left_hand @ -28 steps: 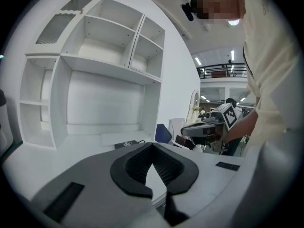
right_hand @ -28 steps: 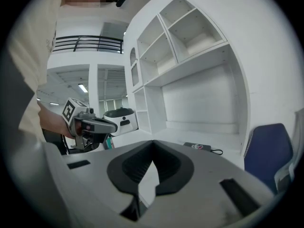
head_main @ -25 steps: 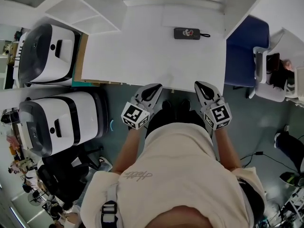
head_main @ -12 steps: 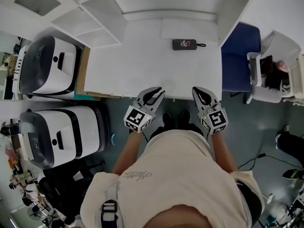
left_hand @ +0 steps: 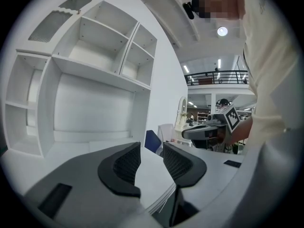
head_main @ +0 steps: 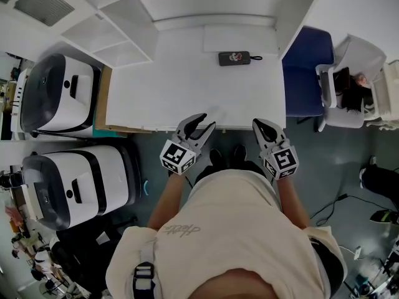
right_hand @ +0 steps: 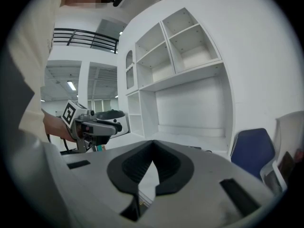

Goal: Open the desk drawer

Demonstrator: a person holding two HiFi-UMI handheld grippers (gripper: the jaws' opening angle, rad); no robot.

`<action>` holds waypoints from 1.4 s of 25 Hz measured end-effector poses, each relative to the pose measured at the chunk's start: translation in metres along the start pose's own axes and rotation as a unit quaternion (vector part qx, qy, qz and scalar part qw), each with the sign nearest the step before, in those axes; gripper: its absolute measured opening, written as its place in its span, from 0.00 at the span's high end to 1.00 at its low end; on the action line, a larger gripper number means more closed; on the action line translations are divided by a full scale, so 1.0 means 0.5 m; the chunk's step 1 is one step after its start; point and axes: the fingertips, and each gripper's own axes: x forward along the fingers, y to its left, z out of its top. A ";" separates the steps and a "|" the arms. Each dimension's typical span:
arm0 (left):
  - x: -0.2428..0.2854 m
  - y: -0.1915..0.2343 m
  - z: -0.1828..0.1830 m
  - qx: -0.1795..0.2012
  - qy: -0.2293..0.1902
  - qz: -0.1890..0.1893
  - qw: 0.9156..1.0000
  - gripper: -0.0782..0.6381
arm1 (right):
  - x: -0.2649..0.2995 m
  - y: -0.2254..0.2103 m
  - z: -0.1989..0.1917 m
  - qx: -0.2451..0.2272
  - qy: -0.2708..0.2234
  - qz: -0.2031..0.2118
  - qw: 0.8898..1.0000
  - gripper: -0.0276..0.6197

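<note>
Drawer out of sight beneath desk top [head_main: 187, 80], torso [head_main: 230, 229] blocking view

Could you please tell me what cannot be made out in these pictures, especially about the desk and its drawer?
- The drawer: in the head view it is hidden beneath the desktop; the gripper views show no clear front or handle.
- The dark object on the desk: too small in the head view to identify.
- The floor just before the desk: covered in the head view by the person's torso.
</note>
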 end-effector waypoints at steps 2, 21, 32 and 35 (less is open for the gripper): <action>0.011 -0.007 -0.011 0.006 0.003 -0.006 1.000 0.68 | -0.005 -0.006 -0.004 0.000 0.004 -0.003 1.000 0.96; 0.108 -0.013 -0.415 -0.113 0.198 0.026 0.973 0.68 | 0.019 -0.121 -0.115 0.008 0.042 0.022 0.999 0.96; 0.137 -0.003 -0.633 -0.190 0.282 0.058 0.939 0.68 | 0.060 -0.144 -0.169 0.007 0.068 0.047 0.997 0.96; 0.151 0.003 -0.666 -0.201 0.295 0.065 0.932 0.68 | 0.065 -0.142 -0.188 0.007 0.079 0.054 0.995 0.96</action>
